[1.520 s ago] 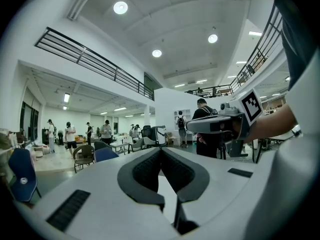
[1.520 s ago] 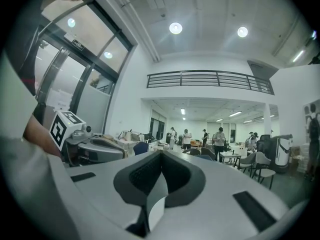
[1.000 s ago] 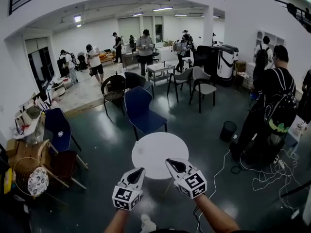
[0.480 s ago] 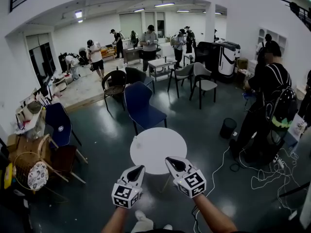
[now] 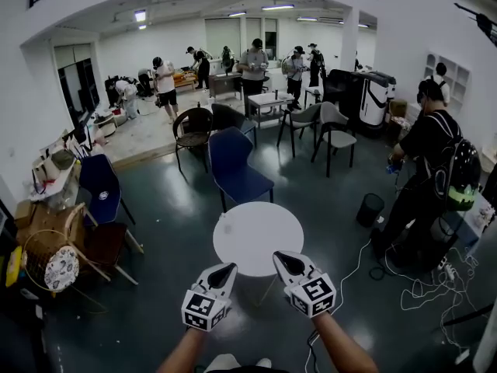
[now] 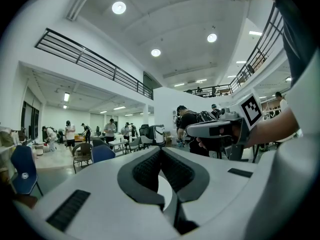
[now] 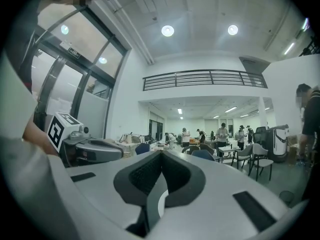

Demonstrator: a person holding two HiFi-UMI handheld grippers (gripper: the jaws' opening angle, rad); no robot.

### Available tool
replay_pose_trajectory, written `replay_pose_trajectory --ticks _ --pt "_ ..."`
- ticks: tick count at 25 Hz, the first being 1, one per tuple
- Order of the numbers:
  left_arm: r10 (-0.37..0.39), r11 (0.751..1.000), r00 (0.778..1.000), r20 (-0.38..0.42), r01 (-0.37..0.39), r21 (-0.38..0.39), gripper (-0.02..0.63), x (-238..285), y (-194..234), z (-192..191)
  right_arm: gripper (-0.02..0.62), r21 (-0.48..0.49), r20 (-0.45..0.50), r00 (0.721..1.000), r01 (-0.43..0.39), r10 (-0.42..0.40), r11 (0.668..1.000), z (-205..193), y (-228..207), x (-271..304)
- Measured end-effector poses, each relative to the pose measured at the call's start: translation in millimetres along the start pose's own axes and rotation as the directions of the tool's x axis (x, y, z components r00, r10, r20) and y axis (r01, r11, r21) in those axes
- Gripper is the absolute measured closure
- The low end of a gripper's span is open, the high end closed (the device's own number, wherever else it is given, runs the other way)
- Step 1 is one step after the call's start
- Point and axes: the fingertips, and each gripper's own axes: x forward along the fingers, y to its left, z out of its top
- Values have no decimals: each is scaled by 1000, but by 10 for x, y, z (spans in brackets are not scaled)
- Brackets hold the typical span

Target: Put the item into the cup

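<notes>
White round table ahead; left hand-held gripper, right hand-held gripper clenched, jaws touching.

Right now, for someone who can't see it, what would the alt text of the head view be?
The left hand-held gripper and right hand-held gripper, both shut and empty, point side by side at a round white table; beyond it stand a blue chair and people farther back.

thing: small pale thing | where: round table, left rim | identity: too small to tell
</notes>
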Motion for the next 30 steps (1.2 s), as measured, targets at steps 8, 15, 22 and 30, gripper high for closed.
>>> replay_pose_trajectory --ticks 8,15,22,30 --pt "23 1000 1000 8 -23 -13 589 -188 220 26 578 9 -3 1000 -12 12 1000 5 160 122" --pt "8 1000 1000 10 -8 -19 589 -312 382 34 578 1 2 1000 -8 8 1000 75 336 252" --pt "-19 1000 1000 23 19 -15 589 -384 505 136 578 -10 -1 1000 15 -15 1000 188 455 331" --pt "-22 999 1000 15 22 -26 589 -458 635 95 578 -19 -6 999 33 -33 999 236 517 389"
